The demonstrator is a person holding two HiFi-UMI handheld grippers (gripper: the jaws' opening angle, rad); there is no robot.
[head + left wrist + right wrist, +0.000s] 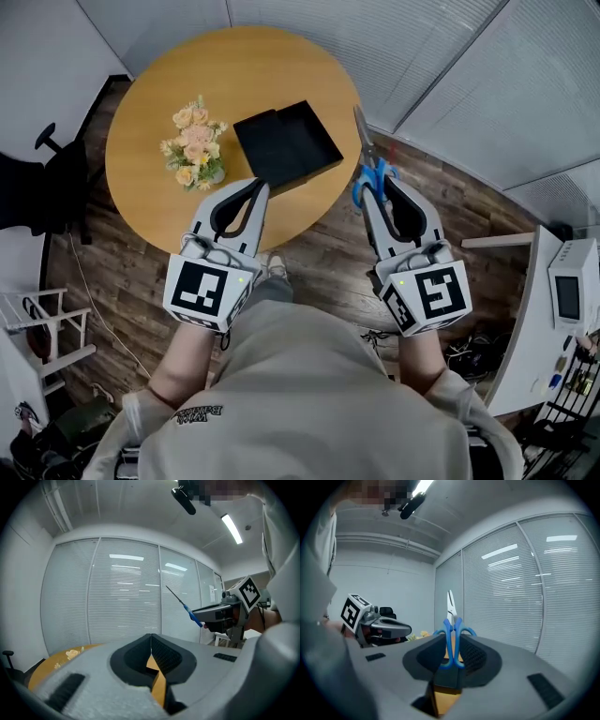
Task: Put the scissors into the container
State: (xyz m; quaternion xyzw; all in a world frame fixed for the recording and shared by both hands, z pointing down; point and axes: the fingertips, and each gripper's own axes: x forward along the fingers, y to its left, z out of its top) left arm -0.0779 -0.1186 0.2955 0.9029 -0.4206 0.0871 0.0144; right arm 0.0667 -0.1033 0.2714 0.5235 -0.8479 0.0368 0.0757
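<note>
Scissors (371,157) clamped by their blue handles in the right gripper (377,192), blades pointing away from the person. They hang past the round table's (150,131) right edge, over the wood floor (319,244), just right of the black container (286,145) and not in it. Left gripper (246,195): jaws pressed together, nothing held, at the container's near edge. Flowers (194,145) stand left of the container.

Round table (234,66), flower bouquet (194,142), black chair (37,187)
</note>
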